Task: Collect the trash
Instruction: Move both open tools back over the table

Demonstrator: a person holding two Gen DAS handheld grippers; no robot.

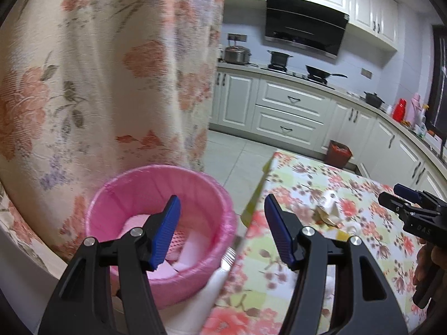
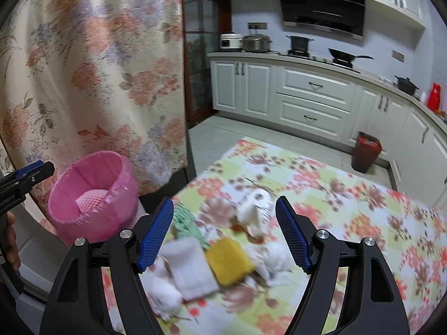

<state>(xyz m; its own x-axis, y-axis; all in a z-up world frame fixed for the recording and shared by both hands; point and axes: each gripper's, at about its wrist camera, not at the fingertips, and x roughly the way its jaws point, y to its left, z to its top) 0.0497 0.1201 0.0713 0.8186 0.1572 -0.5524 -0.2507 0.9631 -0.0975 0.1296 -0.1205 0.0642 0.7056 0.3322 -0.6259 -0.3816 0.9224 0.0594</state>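
Blue-padded fingers (image 2: 156,234) of the right gripper (image 2: 223,233) stand wide and hold nothing, and between them the trash lies spread on the worktop (image 2: 363,217), all of it blurred. Nearest is a white pad (image 2: 190,268) with a fluffy white wad (image 2: 164,296) at its near left corner; just right of it sits a yellow sponge (image 2: 230,259), then a white crumpled tissue (image 2: 272,259). Farther off are a green scrap (image 2: 185,223) and a white crumpled wrapper (image 2: 255,209) with brown bits beside it. Left of the worktop, past its edge and lower, stands the pink bin (image 2: 92,195), lined with a pink bag; the left view shows pale pink and white pieces (image 1: 184,254) already in its bottom, though I cannot tell what they are. The left gripper (image 1: 222,231) is also open and empty, aimed over the gap between bin and worktop. By my judgement the collecting has begun but most remains: roughly six pieces wait on the cloth, none is gripped, and the soft wads will likely compress when pinched.
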